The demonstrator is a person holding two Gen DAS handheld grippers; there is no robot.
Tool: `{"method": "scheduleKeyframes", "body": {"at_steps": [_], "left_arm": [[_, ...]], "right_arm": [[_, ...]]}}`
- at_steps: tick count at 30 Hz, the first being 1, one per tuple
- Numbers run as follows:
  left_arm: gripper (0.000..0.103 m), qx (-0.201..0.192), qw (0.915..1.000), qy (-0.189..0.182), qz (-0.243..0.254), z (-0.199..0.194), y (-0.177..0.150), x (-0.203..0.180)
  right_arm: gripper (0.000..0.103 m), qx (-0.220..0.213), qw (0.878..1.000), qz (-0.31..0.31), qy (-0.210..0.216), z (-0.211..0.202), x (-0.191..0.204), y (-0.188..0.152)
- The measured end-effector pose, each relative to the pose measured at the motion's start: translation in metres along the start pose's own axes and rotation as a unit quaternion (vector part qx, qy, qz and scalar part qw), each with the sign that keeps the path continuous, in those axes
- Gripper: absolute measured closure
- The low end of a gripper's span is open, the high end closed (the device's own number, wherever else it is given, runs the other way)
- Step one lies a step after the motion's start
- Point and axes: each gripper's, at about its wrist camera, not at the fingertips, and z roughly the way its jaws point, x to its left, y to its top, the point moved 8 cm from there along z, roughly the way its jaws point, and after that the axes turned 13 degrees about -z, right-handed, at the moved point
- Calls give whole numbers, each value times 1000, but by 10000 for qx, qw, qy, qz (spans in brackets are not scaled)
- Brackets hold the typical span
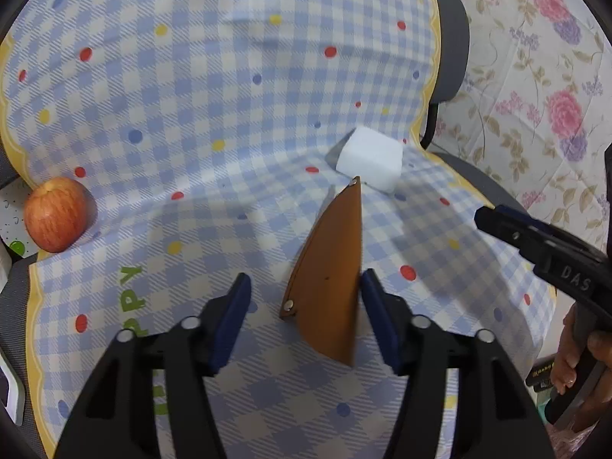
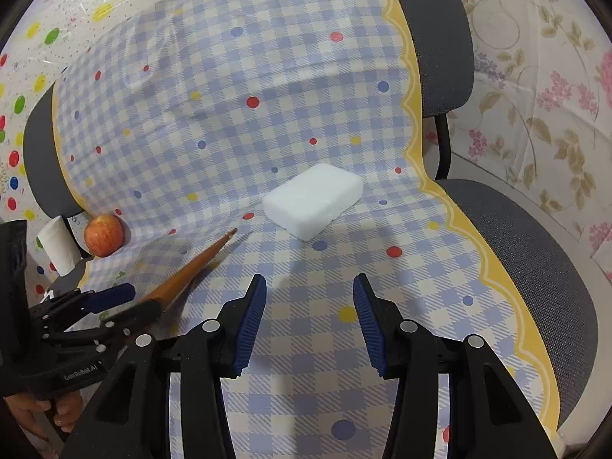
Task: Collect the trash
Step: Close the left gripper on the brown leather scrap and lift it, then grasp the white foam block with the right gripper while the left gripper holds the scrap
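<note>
A brown leather sheath (image 1: 329, 267) stands tilted on its edge on the checked cloth (image 1: 191, 95), between the fingers of my left gripper (image 1: 306, 275). Its right edge rests against the right pad, and a gap shows at the left pad. From the right wrist view the sheath (image 2: 191, 264) slants up out of the left gripper (image 2: 126, 302). A white foam block (image 1: 371, 160) lies just past the sheath's tip. My right gripper (image 2: 310, 277) hovers open over the cloth, nothing between its fingers, with the foam block (image 2: 313, 201) a little ahead of it.
A red apple (image 1: 57, 214) sits at the cloth's left edge, next to a white paper roll (image 2: 57, 244). The cloth drapes over grey chairs (image 2: 432, 38). The right gripper's black body (image 1: 535, 241) reaches in from the right, held by a hand (image 1: 573, 355). Floral fabric (image 1: 535, 76) hangs behind.
</note>
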Motion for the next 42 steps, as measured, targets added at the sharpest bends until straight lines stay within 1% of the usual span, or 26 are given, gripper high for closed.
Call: {"method": "scheduleKeyframes", "body": {"at_steps": [2, 4, 6, 9, 13, 14, 15, 18, 19, 23, 26, 27, 28, 30, 35, 39, 40, 42], "left_arm": [[43, 176, 9998, -60, 99, 9, -5, -4], [41, 251, 9995, -50, 204, 15, -9, -7], [33, 291, 9992, -63, 263, 19, -11, -11], [30, 397, 9990, -130, 174, 25, -9, -14], [30, 505, 9985, -196, 12, 33, -7, -16], [36, 519, 9984, -217, -16, 34, -7, -16], [52, 521, 9984, -196, -17, 34, -7, -16], [53, 506, 9985, -211, 21, 33, -9, -17], [53, 455, 9988, -165, 60, 30, -11, -18], [54, 146, 9997, -173, 46, 11, -9, -14], [54, -100, 9998, -143, -15, -5, -1, -6], [54, -190, 9998, -105, -29, -9, 2, -3], [54, -307, 9995, -39, -56, -15, 7, 2], [54, -459, 9989, 52, -122, -21, 16, 12], [54, -621, 9974, 251, -259, -21, 31, 30], [54, -635, 9967, 304, -397, -16, 39, 42], [54, -627, 9967, 310, -420, -14, 40, 44], [54, -618, 9966, 317, -442, -11, 41, 46]], "right_arm": [[54, 9, 10000, -6, 10, 0, 1, -1], [54, 22, 10000, -5, 13, 0, 0, -2], [54, 36, 10000, 7, 21, 0, -1, -4], [54, 46, 10000, 26, 25, 0, -3, -6], [54, 44, 10000, 28, 33, 0, -4, -7], [54, 46, 10000, 27, 28, 0, -4, -7], [54, 49, 10000, 31, 23, 0, -5, -8], [54, 67, 10000, 42, 18, 1, -8, -11], [54, 71, 10000, 38, 14, 1, -8, -11], [54, 91, 10000, -3, 24, 3, -7, -11], [54, 43, 10000, -26, 45, 8, -4, -5], [52, 25, 10000, -40, 42, 11, -3, -2], [45, 25, 10000, -52, 31, 15, -2, 2], [41, 20, 10000, -94, -11, 24, 0, 10], [41, 87, 9996, -258, -81, 58, 2, 32], [42, 263, 9990, -346, -114, 85, 0, 42], [42, 390, 9983, -401, -148, 95, 0, 44], [43, 506, 9976, -445, -183, 106, -1, 44]]}}
